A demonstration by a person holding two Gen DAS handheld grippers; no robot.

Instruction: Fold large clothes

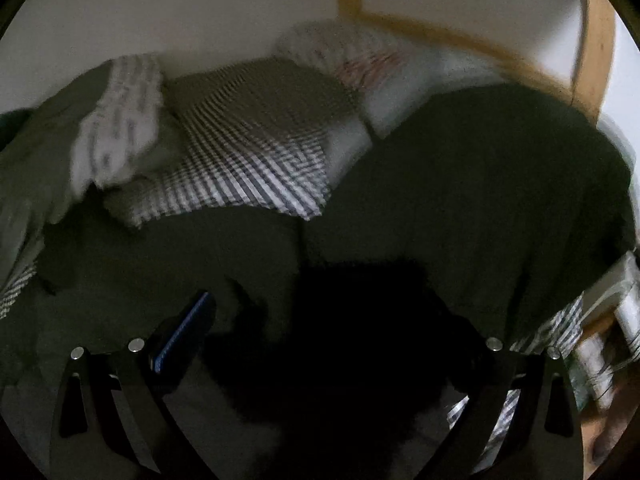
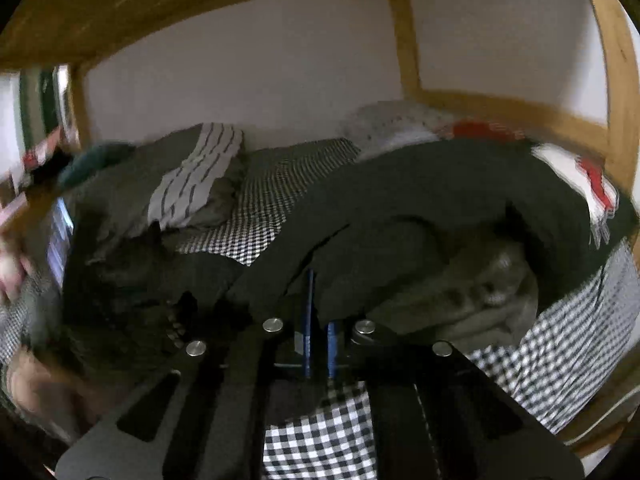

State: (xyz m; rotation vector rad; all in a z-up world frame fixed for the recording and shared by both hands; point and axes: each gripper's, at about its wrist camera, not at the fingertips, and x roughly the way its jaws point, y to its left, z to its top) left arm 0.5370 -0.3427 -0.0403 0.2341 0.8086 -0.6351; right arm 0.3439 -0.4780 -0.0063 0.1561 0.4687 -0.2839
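A large dark green garment [image 1: 460, 184] lies spread over the bed and fills the middle and right of the left wrist view. My left gripper [image 1: 320, 300] hangs low over it with its jaws wide apart. Its left blue pad [image 1: 184, 332] shows, while a black bunch of cloth [image 1: 340, 360] lies between the jaws and hides the right finger. In the right wrist view the same dark green garment [image 2: 400, 208] is humped up in front. My right gripper [image 2: 318, 340] is shut, its blue pads [image 2: 308, 320] pinching a fold of the garment's near edge.
A black-and-white checked sheet [image 1: 256, 168] covers the mattress [image 2: 320, 440]. A white striped cloth [image 1: 120, 128] lies on olive bedding at the left. A grey blanket [image 2: 472, 292] is bunched at the right. The wooden bunk frame [image 2: 616, 92] runs overhead and down the right side.
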